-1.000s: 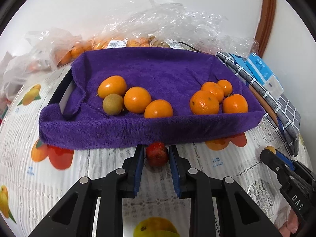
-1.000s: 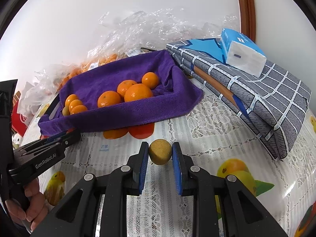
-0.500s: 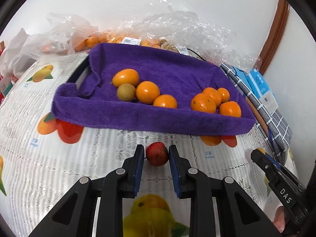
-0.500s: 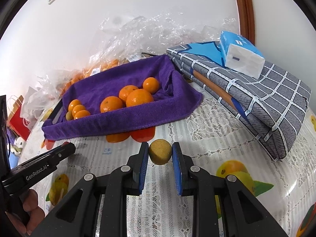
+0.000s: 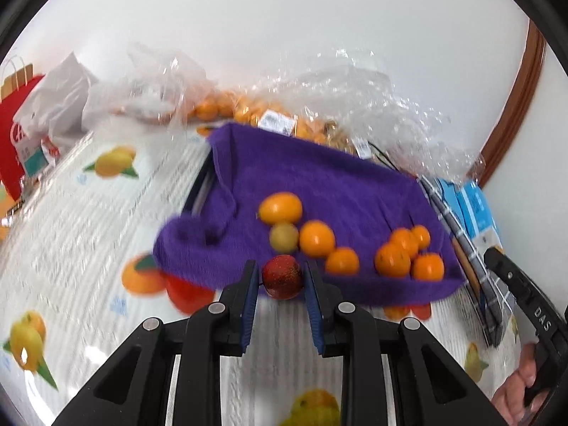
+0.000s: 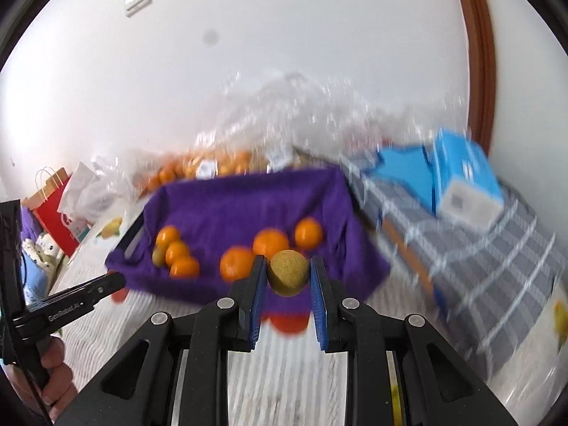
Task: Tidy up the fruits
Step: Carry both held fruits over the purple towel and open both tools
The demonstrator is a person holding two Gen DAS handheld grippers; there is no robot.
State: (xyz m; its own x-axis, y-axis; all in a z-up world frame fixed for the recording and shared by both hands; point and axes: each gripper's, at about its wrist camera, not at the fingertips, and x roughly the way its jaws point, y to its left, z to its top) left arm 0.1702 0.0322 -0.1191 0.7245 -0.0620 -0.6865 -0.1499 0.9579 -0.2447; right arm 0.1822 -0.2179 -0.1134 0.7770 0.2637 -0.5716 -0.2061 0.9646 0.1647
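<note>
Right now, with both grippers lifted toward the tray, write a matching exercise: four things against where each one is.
Things:
1. red fruit
2. brownish-green fruit
3. oranges
4. blue tissue pack

Places:
A. on the purple towel
B. in the right gripper
C. on the folded checked cloth
D. in the left gripper

Pairs: 1-D, 2-B, 3-A, 4-C

left wrist: faces purple towel (image 5: 319, 177) close | right wrist: same towel, rightward

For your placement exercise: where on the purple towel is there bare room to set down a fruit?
Bare: the purple towel behind the fruit, and the gap between the left cluster and the right cluster. Crowded: both clusters, near the front edge.
</note>
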